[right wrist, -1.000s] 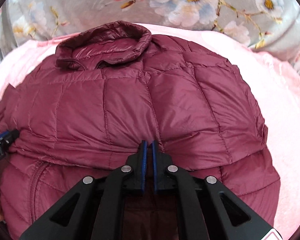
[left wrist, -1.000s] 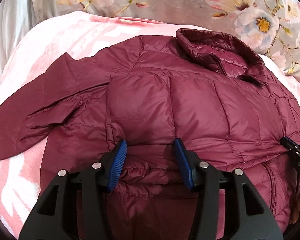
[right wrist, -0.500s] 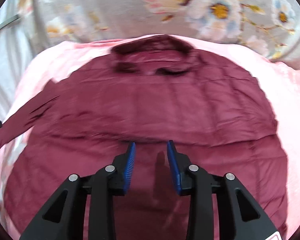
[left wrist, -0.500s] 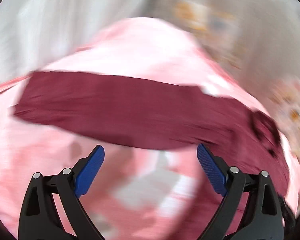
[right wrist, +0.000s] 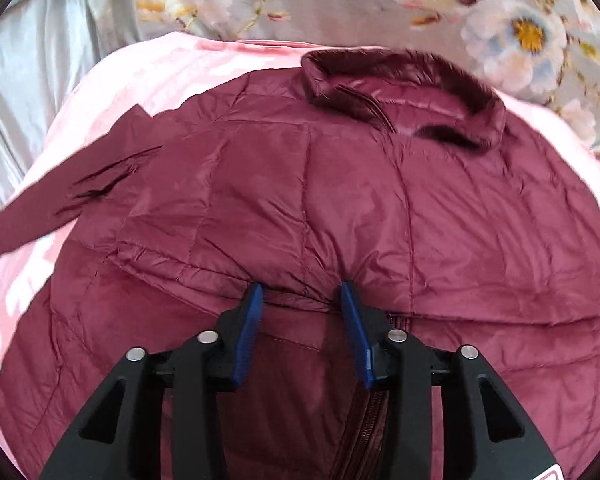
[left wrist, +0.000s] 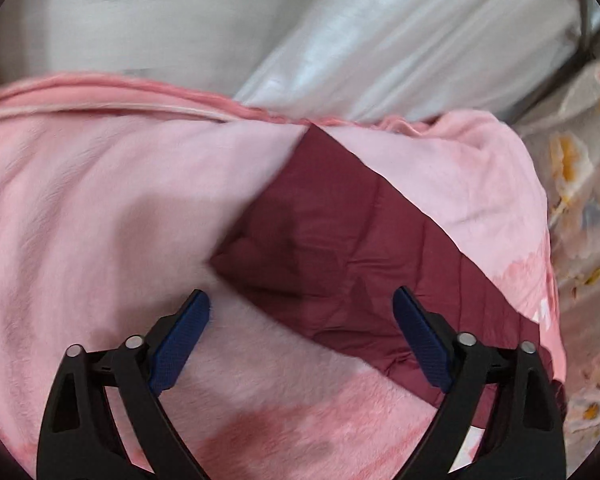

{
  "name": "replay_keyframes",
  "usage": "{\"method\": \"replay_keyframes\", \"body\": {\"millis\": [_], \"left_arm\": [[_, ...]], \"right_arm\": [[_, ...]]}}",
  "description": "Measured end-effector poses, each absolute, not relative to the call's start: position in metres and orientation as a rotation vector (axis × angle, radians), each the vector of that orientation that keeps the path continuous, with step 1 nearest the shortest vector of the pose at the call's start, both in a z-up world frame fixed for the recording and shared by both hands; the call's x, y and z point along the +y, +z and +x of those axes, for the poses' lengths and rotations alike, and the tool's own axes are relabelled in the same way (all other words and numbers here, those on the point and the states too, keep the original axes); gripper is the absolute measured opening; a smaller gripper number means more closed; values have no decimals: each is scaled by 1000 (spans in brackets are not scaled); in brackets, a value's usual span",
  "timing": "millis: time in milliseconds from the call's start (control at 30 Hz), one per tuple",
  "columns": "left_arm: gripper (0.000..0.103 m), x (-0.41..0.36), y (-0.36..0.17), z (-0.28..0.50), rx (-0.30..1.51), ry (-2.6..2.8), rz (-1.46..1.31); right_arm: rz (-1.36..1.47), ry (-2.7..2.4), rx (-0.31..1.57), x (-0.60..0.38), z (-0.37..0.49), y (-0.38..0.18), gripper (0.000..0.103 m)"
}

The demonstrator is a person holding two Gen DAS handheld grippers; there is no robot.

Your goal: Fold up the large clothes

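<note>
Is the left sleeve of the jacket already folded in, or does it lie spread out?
Spread out. The sleeve lies flat on the pink blanket, pointing away from the jacket body, not laid over it.

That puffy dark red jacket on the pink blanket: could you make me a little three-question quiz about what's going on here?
1. True or false: the jacket lies with its collar on the side far from the right claw.
2. Which part of the jacket lies spread beyond the left claw? A) hood B) sleeve C) pocket
3. Fill in: the jacket rests on a pink ____.

Key: 1 true. 2 B; the claw's pads stand apart on either side of the sleeve without pressing it, and they are closing. 3 blanket.
</note>
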State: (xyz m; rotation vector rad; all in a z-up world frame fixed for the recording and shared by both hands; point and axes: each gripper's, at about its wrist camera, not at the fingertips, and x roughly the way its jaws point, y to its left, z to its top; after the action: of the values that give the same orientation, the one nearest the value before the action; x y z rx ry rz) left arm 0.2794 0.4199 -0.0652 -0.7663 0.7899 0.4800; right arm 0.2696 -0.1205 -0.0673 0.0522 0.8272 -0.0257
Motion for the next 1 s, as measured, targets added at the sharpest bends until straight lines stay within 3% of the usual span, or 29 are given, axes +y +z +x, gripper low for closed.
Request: {"method": "replay_keyframes", "body": {"millis": [67,100,133,300,567,633,700,767,800,1000], "left_arm": [[25,408,-63,296,819,432,-723],[12,401,-62,305,837,404,-715],[5,386,-54,314,842,370,-689],[3,296,12,328,747,210,-475],[3,77,121,318,635,-302,-282],[4,17,127,311,657,-444,-258],[14,-43,115,305,719,-603,-271],[74,-76,96,299,772,-680,-309],[82,-89,82,294,785,-684,-348],[83,-54,46,286,834,-624,-484]], "right_arm": [[89,-14,826,-125,270,-68,43],[102,-9,822,-127,269,-67,44],[108,-11,819,-128,267,-66,44],[139,-19,769,-140,237,-50,51],[172,-113,714,-195,173,-32,57],[212,-146,705,-215,157,-32,59],[251,-182,703,-233,142,-33,59],[268,-204,704,-245,132,-34,60],[271,-213,704,-249,128,-34,60],[285,-200,694,-267,122,-28,66]]}}
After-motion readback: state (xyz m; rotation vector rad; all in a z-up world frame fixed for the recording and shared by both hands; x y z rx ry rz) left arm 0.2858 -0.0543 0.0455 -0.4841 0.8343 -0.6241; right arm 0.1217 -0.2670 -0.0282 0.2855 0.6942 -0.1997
